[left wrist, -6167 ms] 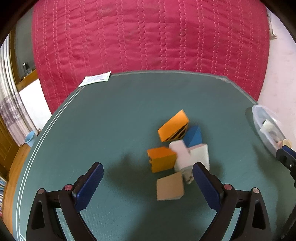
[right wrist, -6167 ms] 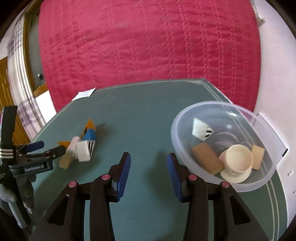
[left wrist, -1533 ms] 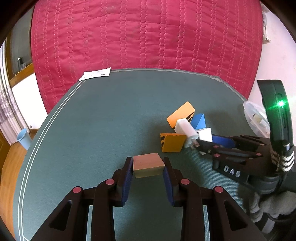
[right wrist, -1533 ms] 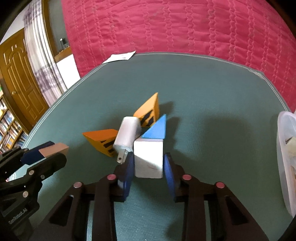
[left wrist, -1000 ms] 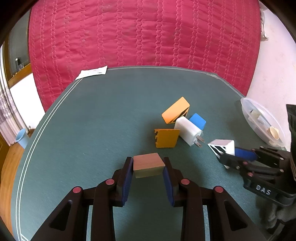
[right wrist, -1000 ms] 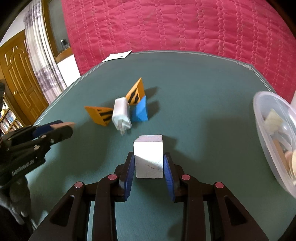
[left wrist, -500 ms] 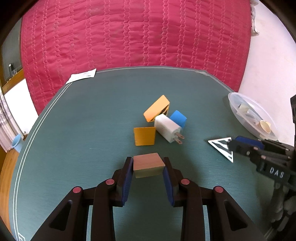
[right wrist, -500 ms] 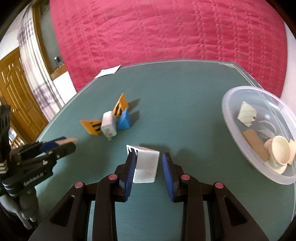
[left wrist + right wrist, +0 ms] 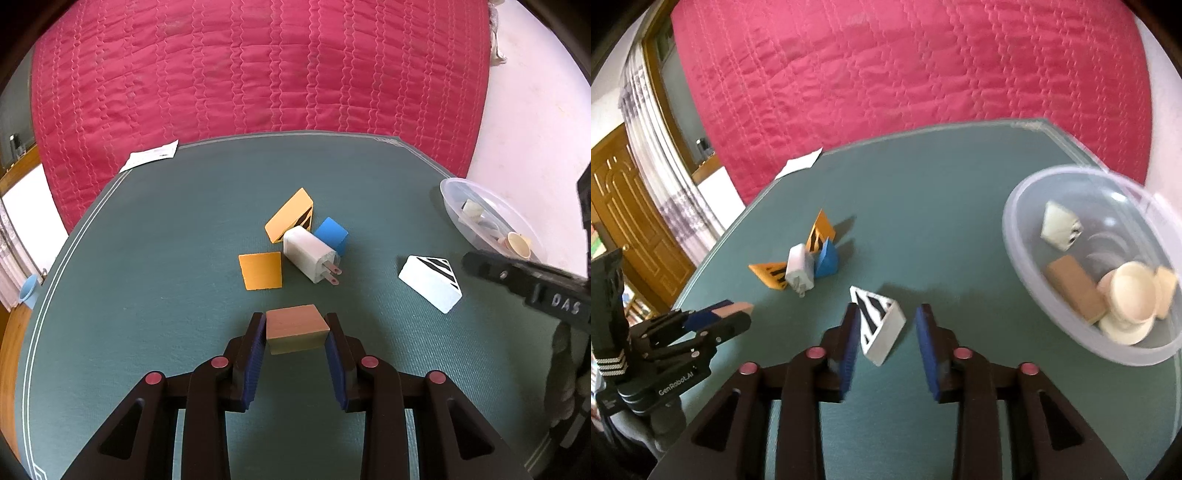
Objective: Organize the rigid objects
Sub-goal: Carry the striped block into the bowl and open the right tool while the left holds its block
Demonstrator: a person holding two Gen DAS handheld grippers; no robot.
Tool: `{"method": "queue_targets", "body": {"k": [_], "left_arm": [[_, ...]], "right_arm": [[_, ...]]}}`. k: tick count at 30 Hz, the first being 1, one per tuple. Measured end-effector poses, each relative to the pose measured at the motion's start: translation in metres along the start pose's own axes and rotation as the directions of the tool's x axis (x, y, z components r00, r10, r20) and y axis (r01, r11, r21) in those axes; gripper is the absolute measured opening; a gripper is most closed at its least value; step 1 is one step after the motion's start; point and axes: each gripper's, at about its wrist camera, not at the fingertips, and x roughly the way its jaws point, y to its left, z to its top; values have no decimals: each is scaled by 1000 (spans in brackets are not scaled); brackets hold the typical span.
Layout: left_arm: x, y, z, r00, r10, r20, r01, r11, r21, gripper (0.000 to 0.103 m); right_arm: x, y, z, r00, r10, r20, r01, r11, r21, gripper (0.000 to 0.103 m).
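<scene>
While the left tool [image 9: 295, 330] pinches the wooden block [image 9: 296, 328], the right tool [image 9: 888, 326] has just been spreading, so the white wedge [image 9: 878, 325] tips loose between its jaws short of the bowl [image 9: 1027, 206].

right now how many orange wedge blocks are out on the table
2. One orange wedge leans at the far side of the white charger; the other orange wedge lies just left of the charger, nearer the camera. None seems hidden on the green table.
</scene>
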Motion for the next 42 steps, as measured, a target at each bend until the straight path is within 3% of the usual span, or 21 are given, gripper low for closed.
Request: {"method": "queue_targets", "body": {"k": [2, 13, 15, 17, 27, 42], "left_arm": [[0, 0, 0, 1000, -1, 1, 1, 1000, 1, 33], [0, 0, -3, 1000, -4, -3, 4, 1000, 3, 33], [-1, 1, -3, 1000, -7, -1, 7, 1000, 3, 33], [0, 0, -3, 1000, -7, -2, 7, 1000, 2, 33], [0, -2, -3, 1000, -7, 2, 7, 1000, 6, 33], [-1, -20, 0, 1000, -25, 3, 25, 999, 35, 33]], "right_arm": [[9, 3, -2, 1000, -21, -13, 21, 1000, -11, 57], [43, 15, 3, 996, -65, -67, 60, 996, -70, 57], [46, 18, 2, 995, -69, -78, 63, 994, -85, 56], [47, 21, 3, 995, -67, -77, 59, 993, -101, 35], [26, 22, 2, 998, -64, -11, 62, 993, -102, 31], [-30, -36, 26, 978, -154, 138, 149, 988, 45, 31]]}}
